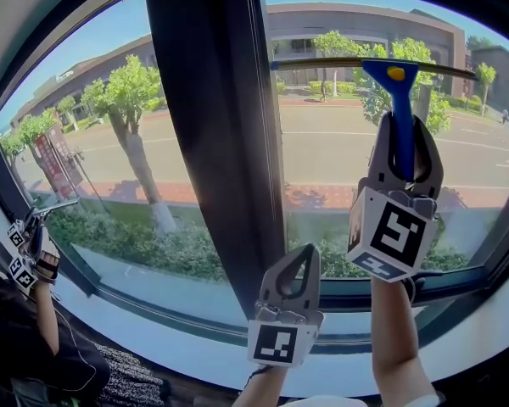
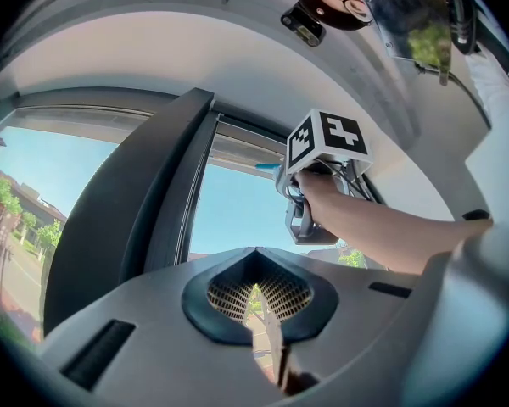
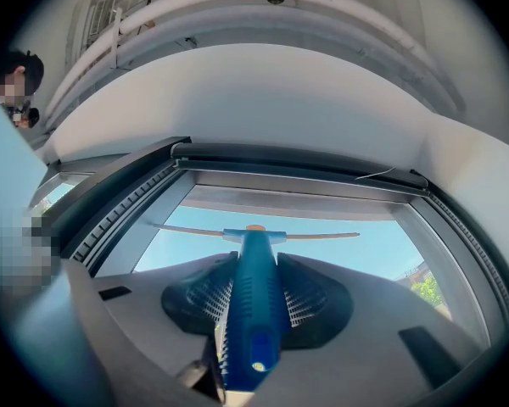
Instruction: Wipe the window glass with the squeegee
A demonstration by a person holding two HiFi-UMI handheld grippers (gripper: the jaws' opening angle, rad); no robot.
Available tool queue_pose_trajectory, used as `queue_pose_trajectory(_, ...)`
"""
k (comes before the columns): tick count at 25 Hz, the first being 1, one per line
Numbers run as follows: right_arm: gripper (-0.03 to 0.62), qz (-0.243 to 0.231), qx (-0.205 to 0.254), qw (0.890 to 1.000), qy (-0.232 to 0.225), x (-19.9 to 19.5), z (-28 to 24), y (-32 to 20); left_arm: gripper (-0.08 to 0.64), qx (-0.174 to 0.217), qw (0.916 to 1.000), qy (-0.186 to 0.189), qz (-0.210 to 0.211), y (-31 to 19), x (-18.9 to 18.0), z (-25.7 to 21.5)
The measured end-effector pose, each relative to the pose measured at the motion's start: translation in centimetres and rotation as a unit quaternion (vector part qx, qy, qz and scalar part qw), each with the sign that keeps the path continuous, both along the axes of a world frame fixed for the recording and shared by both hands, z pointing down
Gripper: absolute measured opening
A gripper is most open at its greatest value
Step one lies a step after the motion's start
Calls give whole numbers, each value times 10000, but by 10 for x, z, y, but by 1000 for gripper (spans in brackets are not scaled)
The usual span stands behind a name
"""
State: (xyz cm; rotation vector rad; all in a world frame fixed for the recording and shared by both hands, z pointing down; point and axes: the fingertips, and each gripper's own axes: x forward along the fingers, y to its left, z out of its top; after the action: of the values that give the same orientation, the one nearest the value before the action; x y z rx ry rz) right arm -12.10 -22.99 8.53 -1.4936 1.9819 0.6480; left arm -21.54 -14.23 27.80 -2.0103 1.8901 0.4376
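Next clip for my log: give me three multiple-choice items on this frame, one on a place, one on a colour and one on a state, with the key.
1. Where is the blade of the squeegee held?
A) on the left pane
B) high on the right pane
C) on the sill

2. What colour is the squeegee's handle?
A) blue
B) red
C) white

3. How is the left claw?
A) wide open
B) shut on a cloth
C) shut and empty

Key:
1 B: the blade spans the upper part of the right pane, to the right of the dark frame post.
2 A: the right claw clamps a blue handle.
3 C: in the left gripper view its jaws meet with nothing between them.
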Motion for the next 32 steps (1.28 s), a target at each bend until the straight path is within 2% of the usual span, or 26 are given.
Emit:
queue_pose_trajectory(14,149,43,-353,9993,134,-2,33,1,-6,-88,9999,20,-53,7,-2,-5)
queue_pose_trajectory(18,149,98,-421,9990,148,-11,38,2,-6,-148,9999,40,-72,8,-14,-7)
queue_pose_trajectory(32,149,110,-575,9981,200,-15,57,6,-6,-211,9997,33,-129,6,-20,-11)
